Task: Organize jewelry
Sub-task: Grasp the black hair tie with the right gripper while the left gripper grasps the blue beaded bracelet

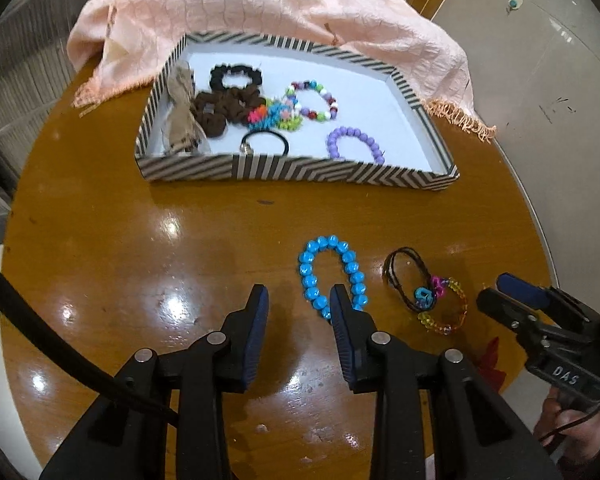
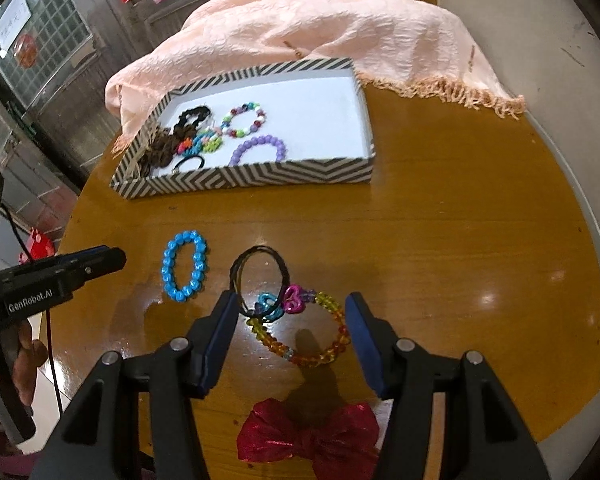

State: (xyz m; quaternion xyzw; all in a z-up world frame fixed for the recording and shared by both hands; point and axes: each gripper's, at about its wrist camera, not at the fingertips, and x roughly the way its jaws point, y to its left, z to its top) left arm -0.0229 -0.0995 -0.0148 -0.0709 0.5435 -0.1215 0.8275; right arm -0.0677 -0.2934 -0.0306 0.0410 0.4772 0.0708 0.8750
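Jewelry is sitting inside the striped tray (image 1: 308,170).
Purple bracelet (image 1: 354,142), beaded bracelet (image 1: 312,100) and scrunchies (image 1: 228,102) are lying in it; nearer than the tray, both the left gripper (image 1: 298,304) and the right gripper (image 2: 292,312) are hanging spread, pinching nothing.

You have a round glossy brown wooden table (image 2: 460,240) carrying a striped shallow box (image 2: 260,176), a peach fringed cloth (image 2: 320,24), a blue bead bracelet (image 2: 184,266), an amber bead bracelet (image 2: 320,344), a black cord loop (image 2: 260,276) and a red shiny bow (image 2: 308,436).
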